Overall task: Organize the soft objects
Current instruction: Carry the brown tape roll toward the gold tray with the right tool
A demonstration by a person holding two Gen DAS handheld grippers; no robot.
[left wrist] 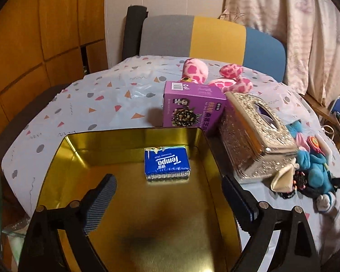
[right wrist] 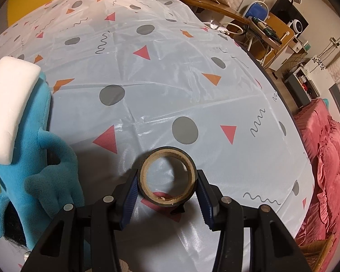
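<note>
In the left wrist view a gold tin box (left wrist: 83, 156) lies open on the table with a blue Tempo tissue pack (left wrist: 166, 166) inside near its far wall. My left gripper (left wrist: 167, 189) is open and empty above the tin, just short of the pack. A pink spotted plush (left wrist: 217, 74) lies at the far side. A blue plush toy (left wrist: 315, 170) lies right of the tin. In the right wrist view my right gripper (right wrist: 167, 181) is shut on a black tape roll (right wrist: 167, 176) at the tablecloth. The blue plush (right wrist: 29, 158) with a white sponge block (right wrist: 9, 108) sits at its left.
A purple snack box (left wrist: 192, 108) and a silver ornate tissue box (left wrist: 253, 136) stand behind and right of the tin. A patterned tablecloth (right wrist: 170, 79) covers the round table. A chair (left wrist: 192, 38) stands behind it, a red blanket (right wrist: 328, 170) past the right edge.
</note>
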